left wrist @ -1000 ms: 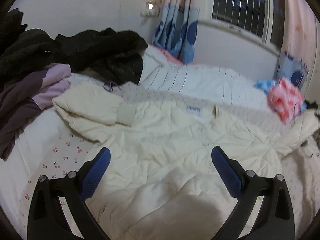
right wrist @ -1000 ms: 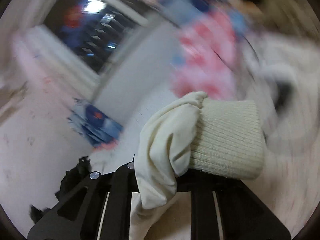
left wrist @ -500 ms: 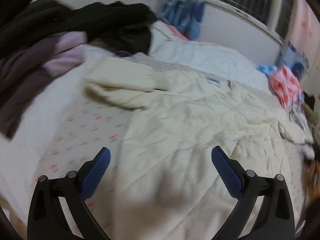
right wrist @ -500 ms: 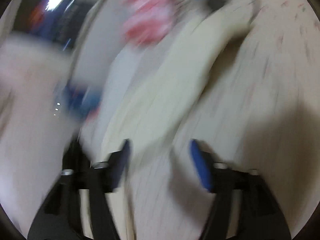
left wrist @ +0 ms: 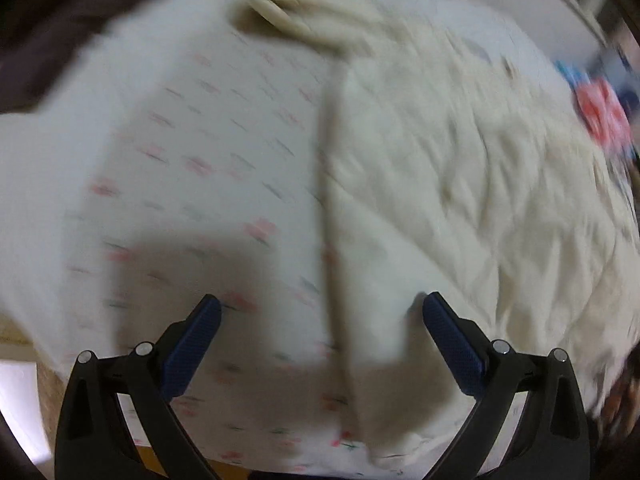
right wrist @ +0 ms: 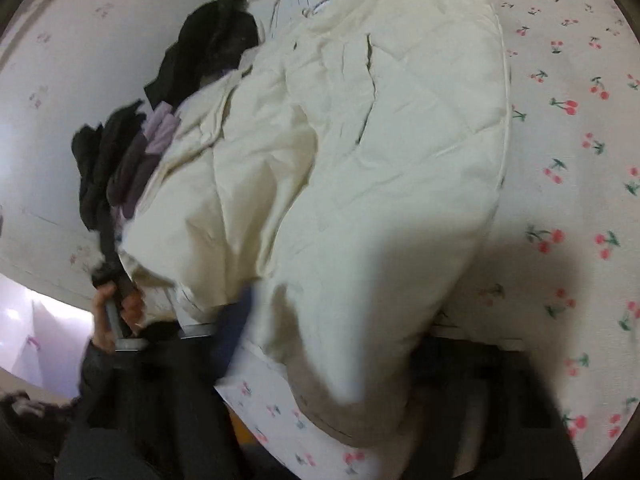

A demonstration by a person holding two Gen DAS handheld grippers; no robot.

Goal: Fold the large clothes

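A large cream quilted jacket (left wrist: 460, 168) lies spread on a bed with a cherry-print sheet (left wrist: 180, 152). My left gripper (left wrist: 320, 320) is open, low over the jacket's near edge, with the hem running between its blue pads. In the right wrist view the jacket (right wrist: 360, 140) fills the frame and its lower corner drapes over my right gripper (right wrist: 332, 360). Only a blurred blue pad (right wrist: 236, 328) shows beside the cloth, so its jaws are hidden. The left hand and its gripper handle (right wrist: 116, 300) show at the left.
A pile of black and purple clothes (right wrist: 132, 148) lies at the far side of the bed by the wall. A red and blue patterned cloth (left wrist: 600, 116) sits at the right. The bed's front edge (right wrist: 256, 436) is near my right gripper.
My left gripper has dropped low toward the jacket's near edge. My right gripper has let go of the ribbed cuff and swung down to the jacket's lower corner.
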